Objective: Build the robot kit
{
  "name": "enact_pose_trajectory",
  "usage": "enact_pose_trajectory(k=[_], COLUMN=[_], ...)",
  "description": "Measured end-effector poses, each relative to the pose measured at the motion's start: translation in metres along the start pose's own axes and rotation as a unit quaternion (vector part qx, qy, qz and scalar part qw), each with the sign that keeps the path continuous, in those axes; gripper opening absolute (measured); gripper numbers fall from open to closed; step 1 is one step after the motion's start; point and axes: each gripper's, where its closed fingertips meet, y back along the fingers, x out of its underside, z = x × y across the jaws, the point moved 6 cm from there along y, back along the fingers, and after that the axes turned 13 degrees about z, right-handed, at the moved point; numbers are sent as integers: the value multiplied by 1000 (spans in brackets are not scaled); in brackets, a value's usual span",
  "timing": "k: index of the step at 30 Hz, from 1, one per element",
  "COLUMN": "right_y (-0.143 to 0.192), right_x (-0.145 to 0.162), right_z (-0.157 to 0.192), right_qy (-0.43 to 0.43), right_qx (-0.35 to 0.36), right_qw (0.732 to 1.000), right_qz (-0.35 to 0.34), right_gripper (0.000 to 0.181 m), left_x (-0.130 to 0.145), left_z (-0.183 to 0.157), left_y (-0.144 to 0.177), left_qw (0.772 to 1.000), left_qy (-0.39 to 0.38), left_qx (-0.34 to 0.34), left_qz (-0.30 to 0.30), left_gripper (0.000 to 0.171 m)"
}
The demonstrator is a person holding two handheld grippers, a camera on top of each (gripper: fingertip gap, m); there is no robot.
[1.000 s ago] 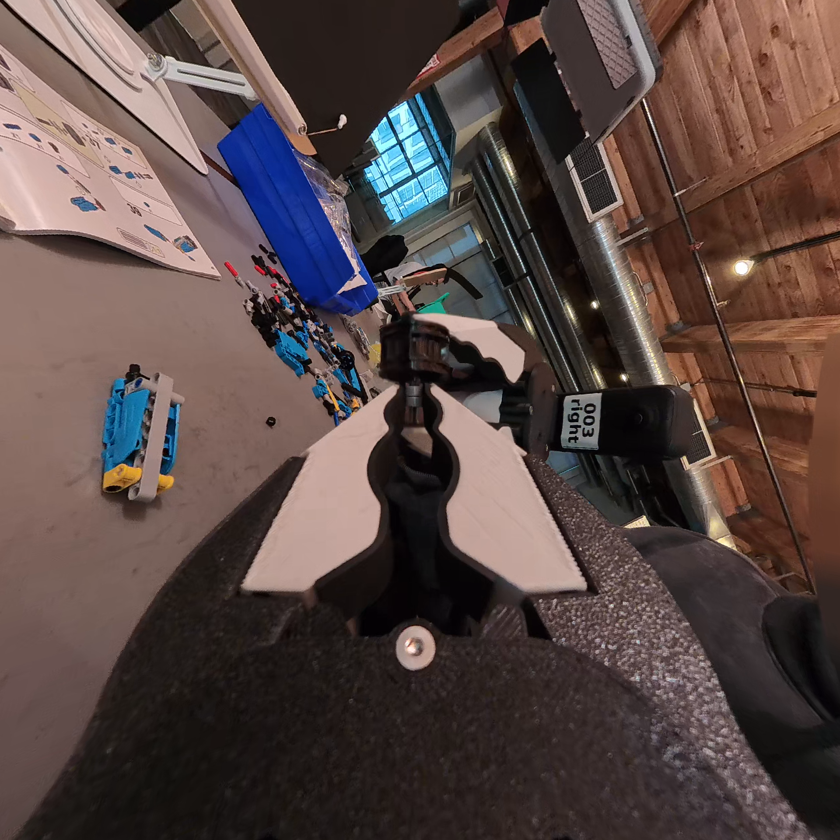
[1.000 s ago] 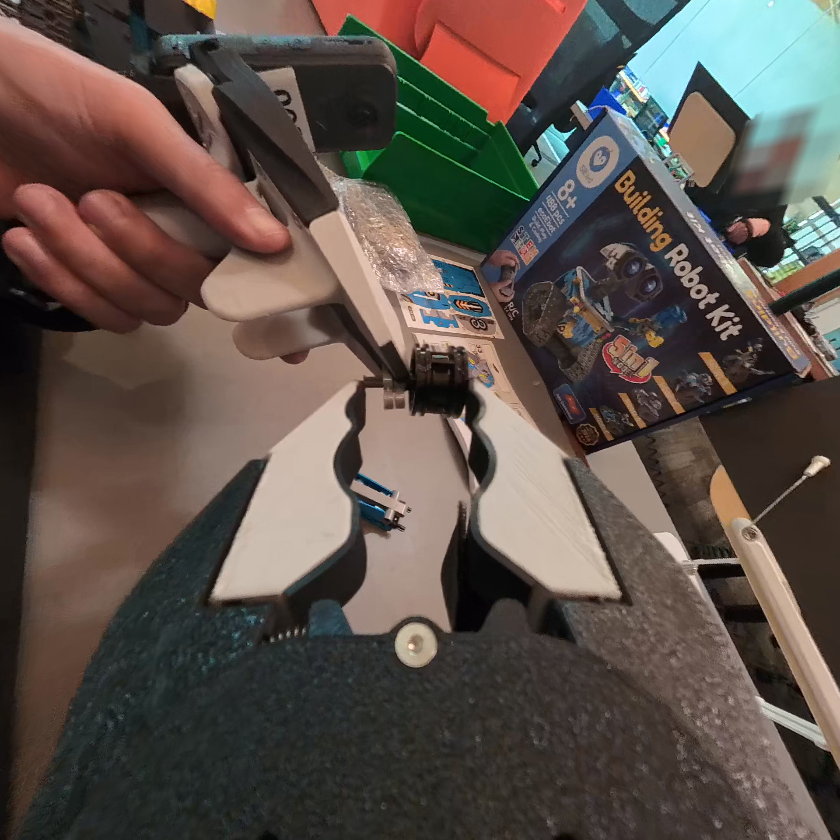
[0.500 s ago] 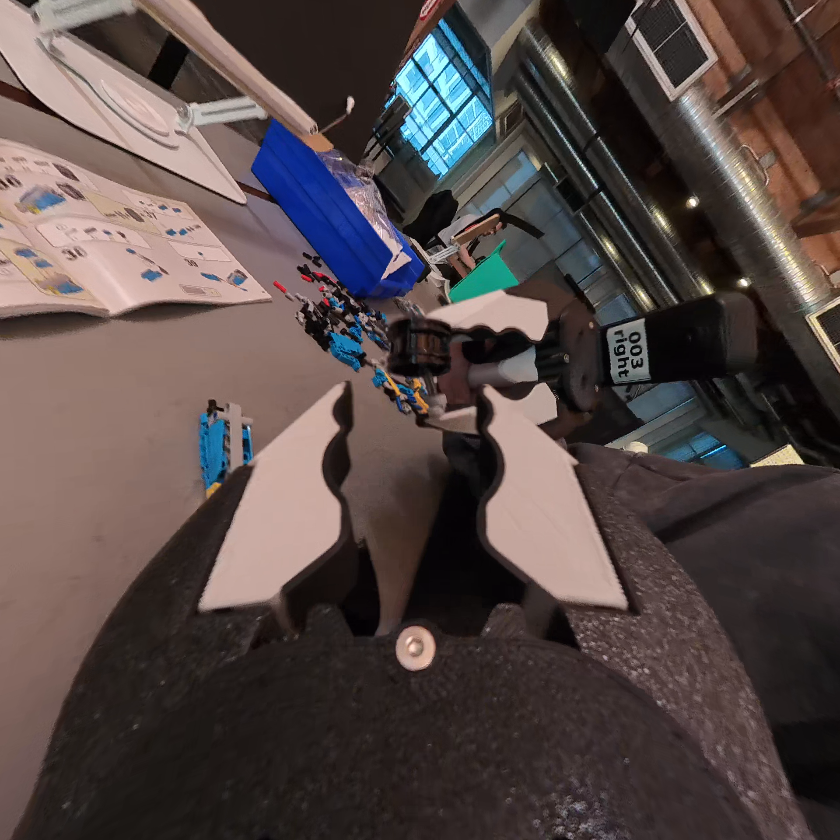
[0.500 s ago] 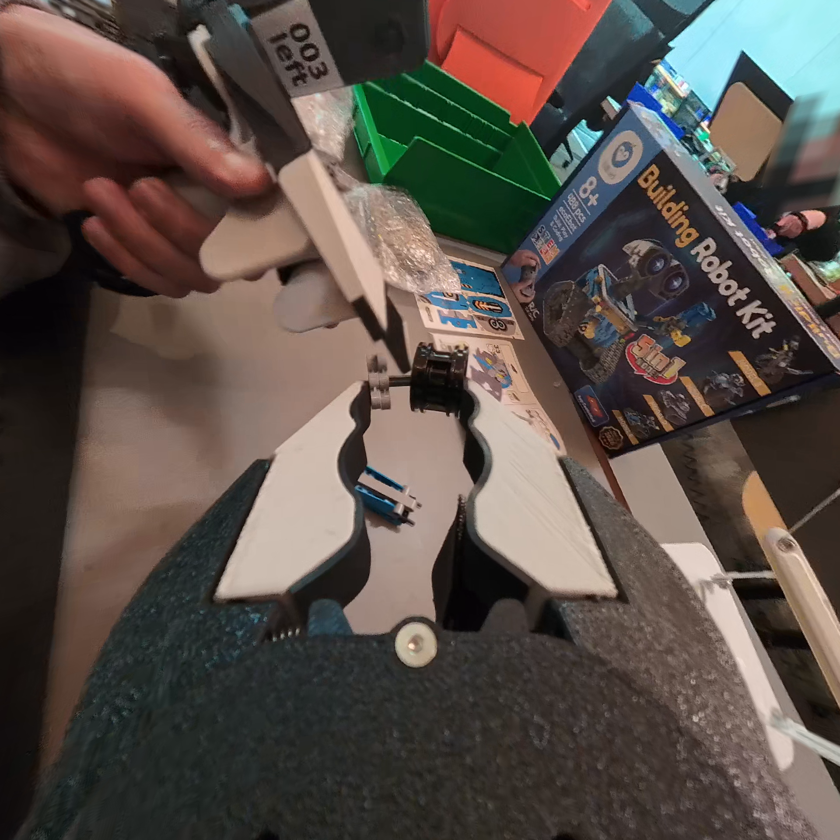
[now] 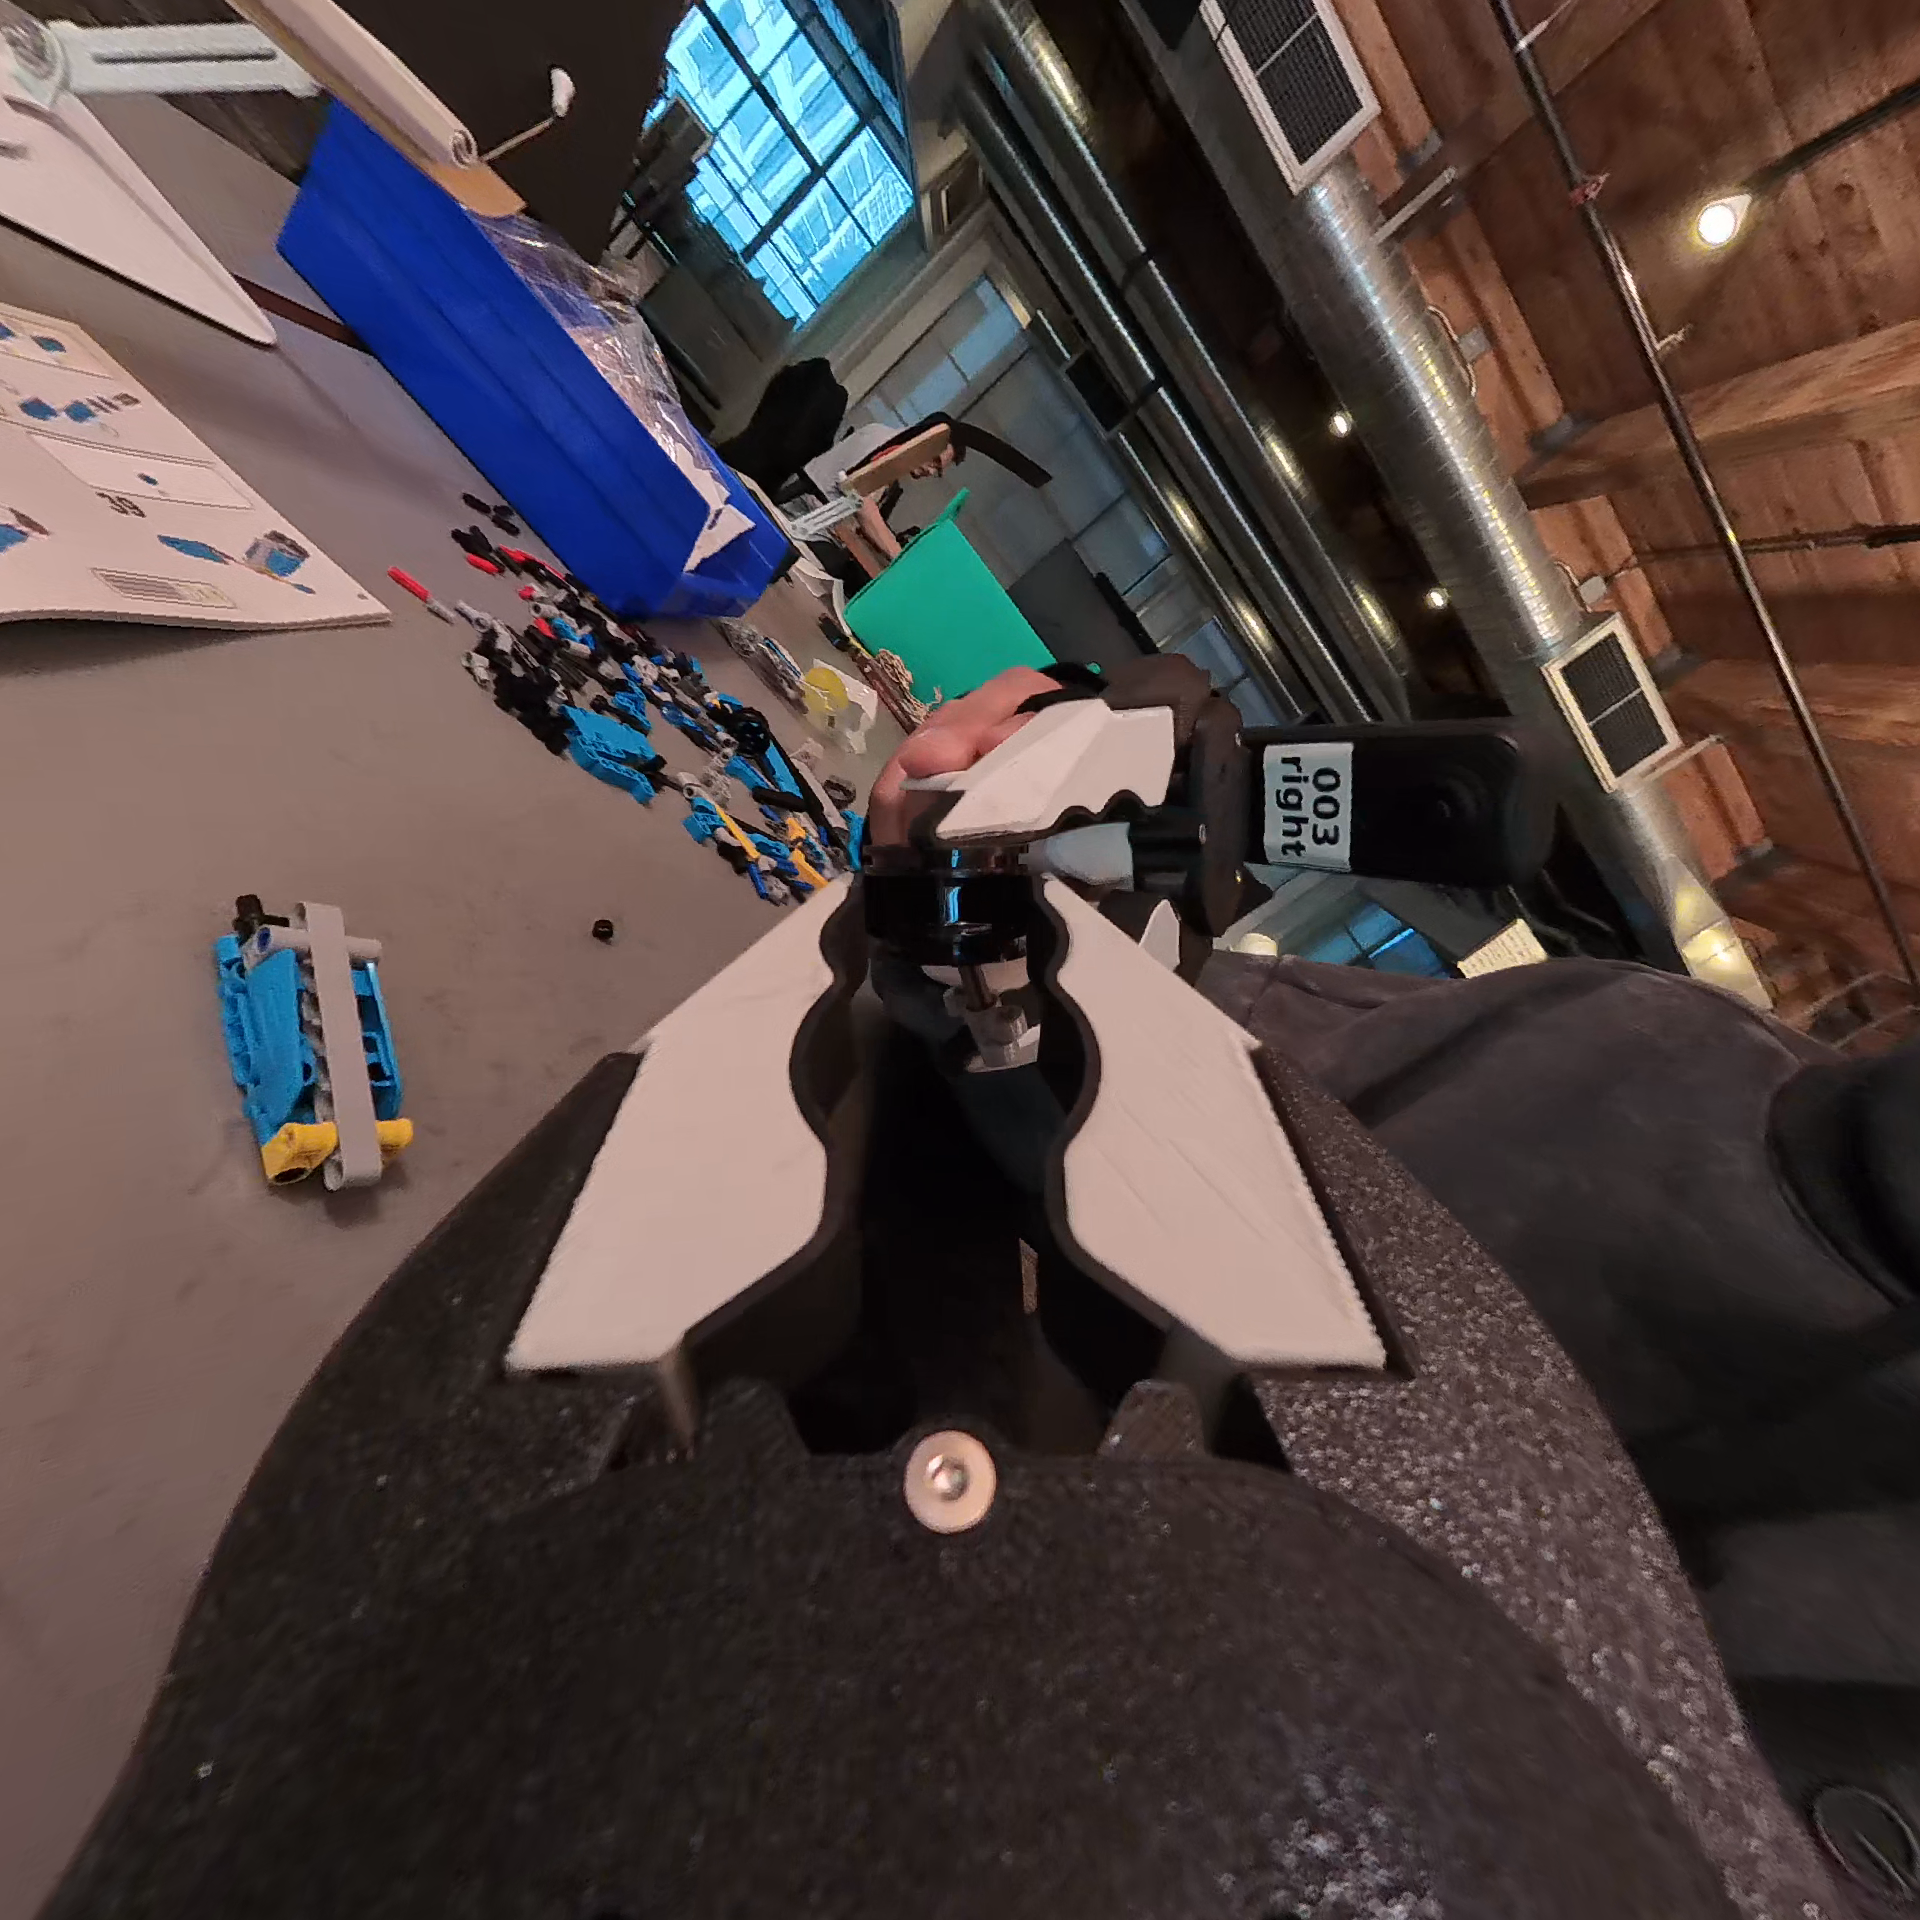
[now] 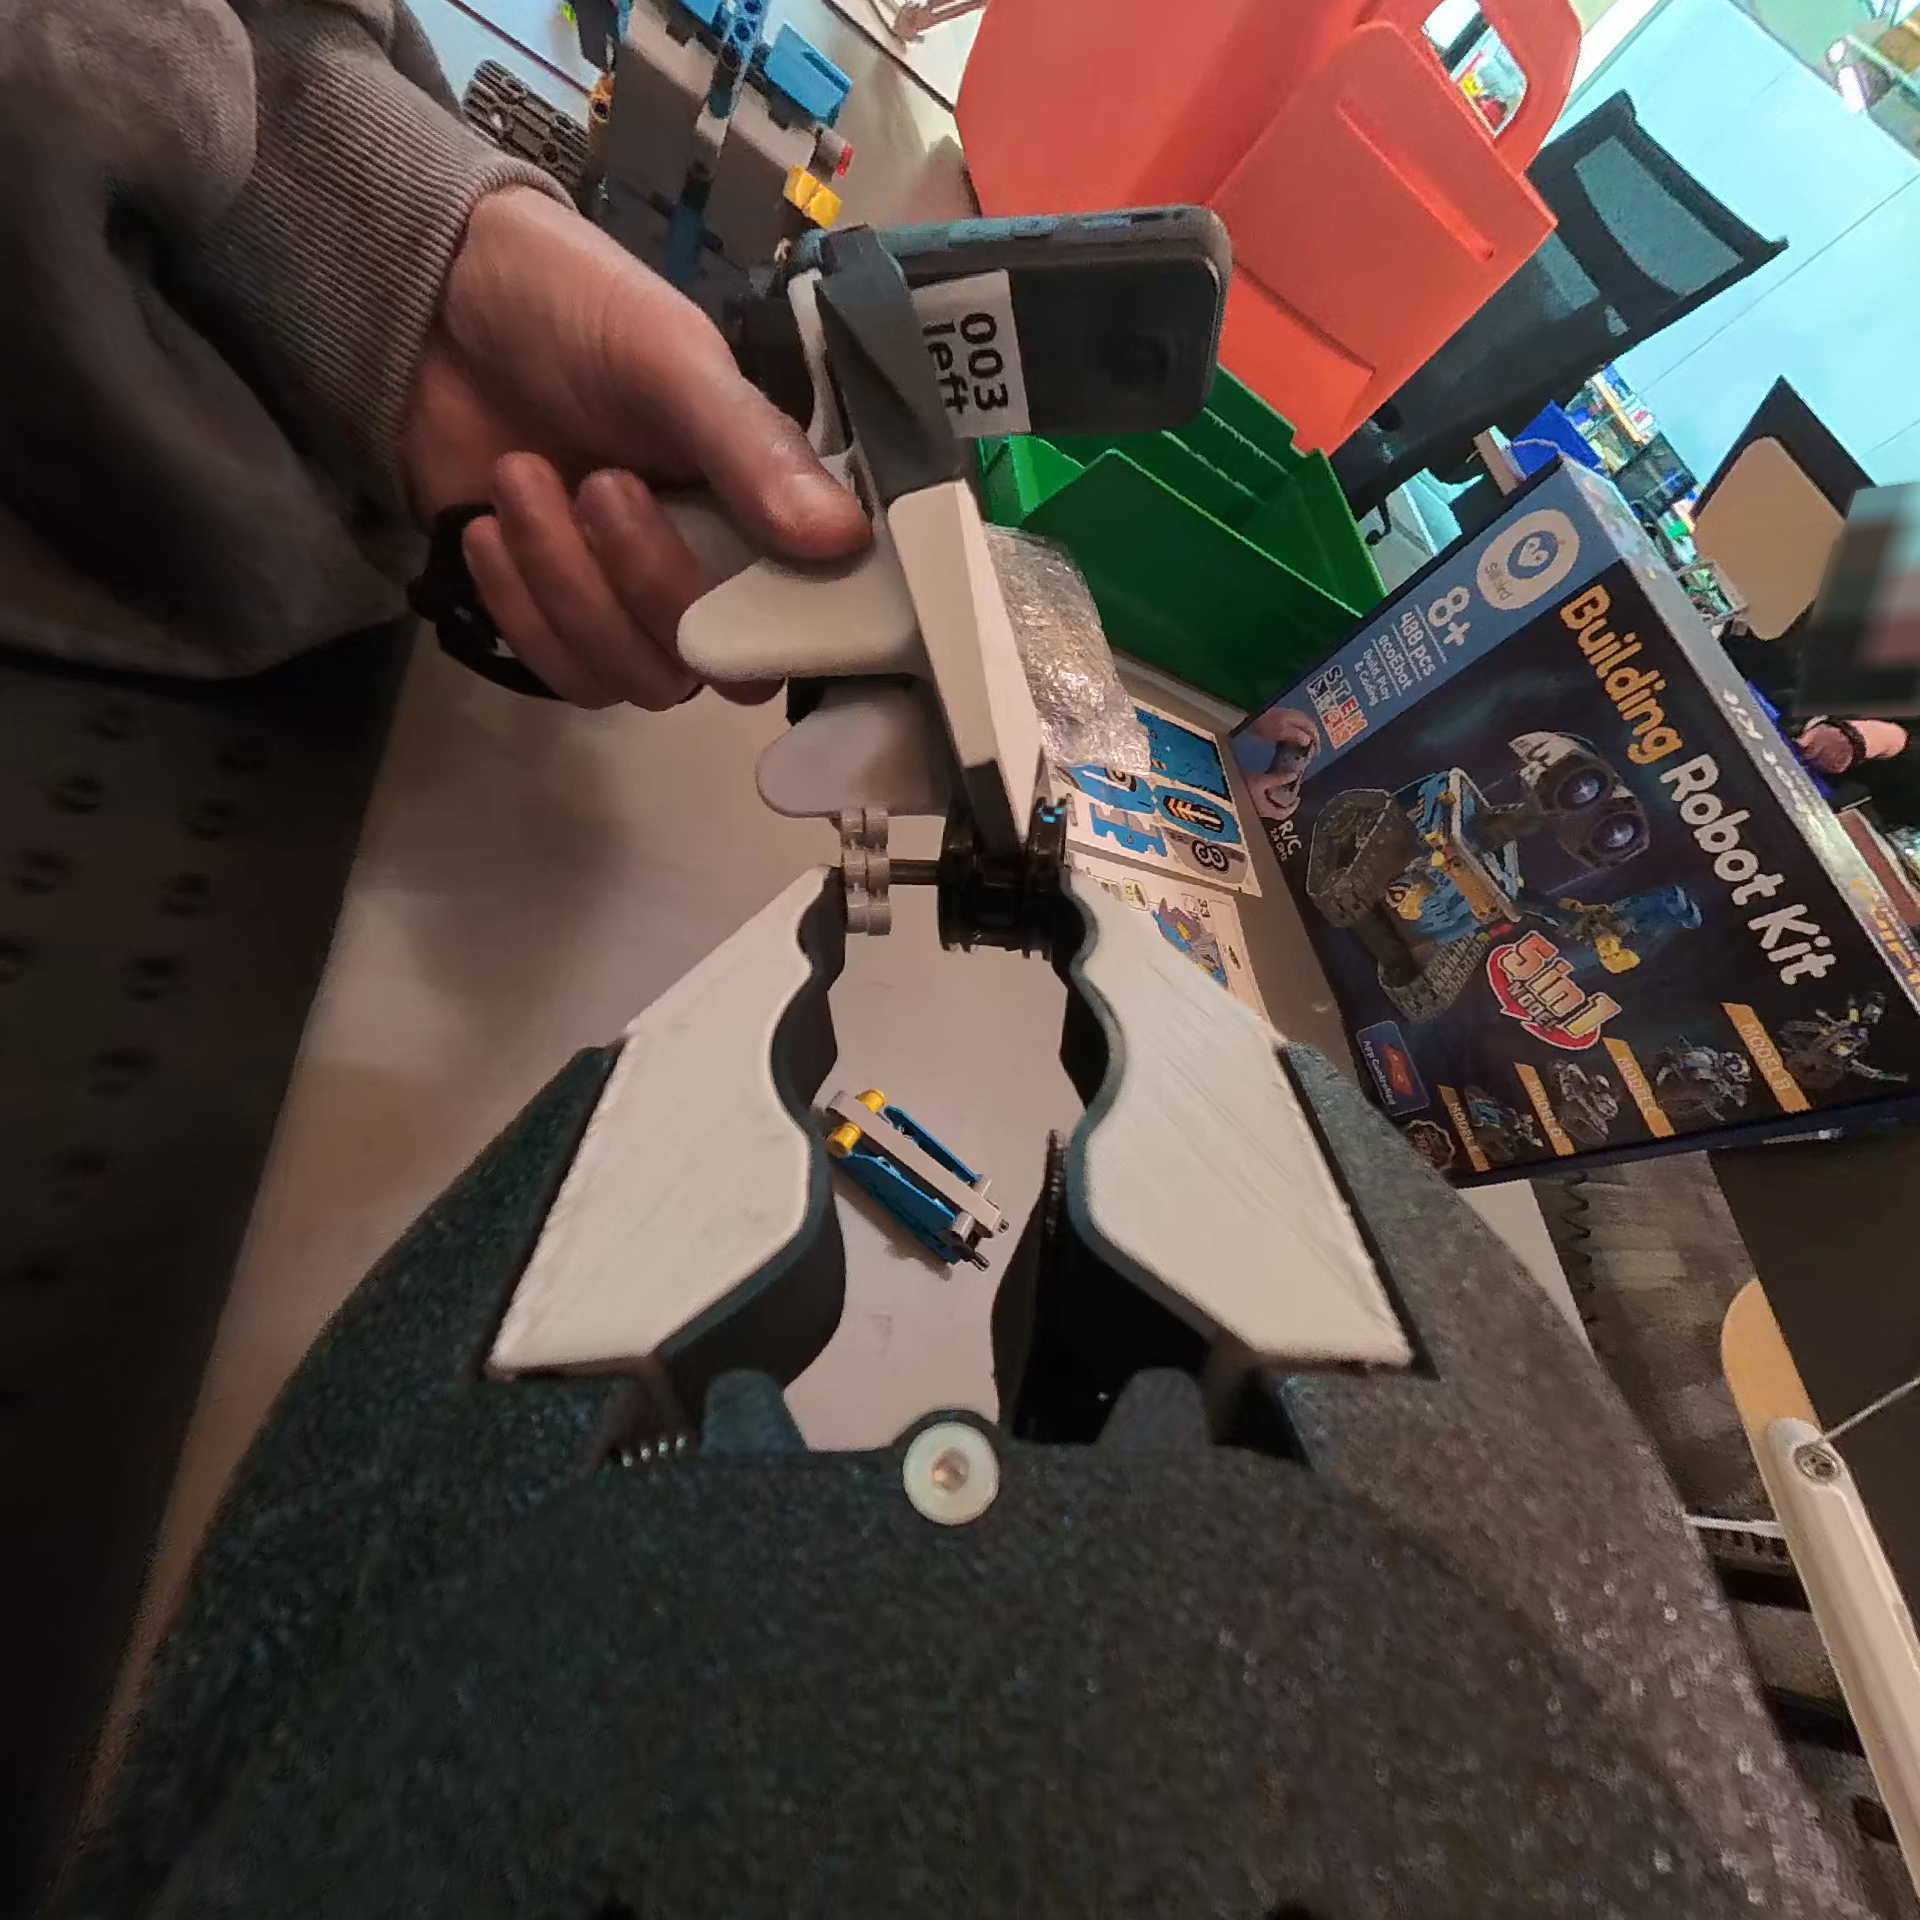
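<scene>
A small black wheel (image 6: 1000, 896) on an axle with a grey connector (image 6: 865, 868) is gripped in mid-air by both the right gripper (image 6: 951, 899) and the left gripper (image 5: 948, 914), jaws narrowed upon it. Below, a blue assembly (image 5: 310, 1041) lies on the table (image 5: 125, 790), loose parts (image 5: 634, 696) beyond.

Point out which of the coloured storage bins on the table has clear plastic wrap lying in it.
The blue bin, seen in the left wrist view behind the scattered parts: crinkled clear plastic sits in its top. The green bin has its crumpled plastic beside it; the orange one shows none.
</scene>
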Motion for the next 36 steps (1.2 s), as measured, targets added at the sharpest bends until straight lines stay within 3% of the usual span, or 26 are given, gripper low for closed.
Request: enact_pose_trajectory(k=[7, 15, 24, 28, 31, 33, 36], right_y=[-9, -9, -6, -2, -6, -15, -13], right_x=[5, 7, 9, 3, 3, 9, 8], right_z=[-3, -6, -4, -5, -6, -6, -3], right_qy=[29, 0, 29, 34, 14, -3, 22], right_qx=[81, 50, 41, 63, 55, 59, 68], right_qw=[995, 996, 996, 997, 998, 997, 996], right_qz=[50, 71, 67, 35, 25, 56, 60], right_gripper=[44, 40, 37, 39, 44, 50, 37], left_x=[-2, 2, 4, -1, -1, 5, 7], left_z=[13, 17, 15, 6, 1, -2, -2], left_y=[0, -5, -6, -4, -5, -16, -22], left_qw=[995, 992, 994, 995, 997, 999, 999], left_qy=[80, 94, 80, 63, 51, 38, 29], left_qx=[-1, -9, -16, -3, 3, -4, -21], left_qz=[-55, -81, -75, -74, -52, -22, -13], left_gripper=[29, 29, 29, 29, 29, 30, 29])
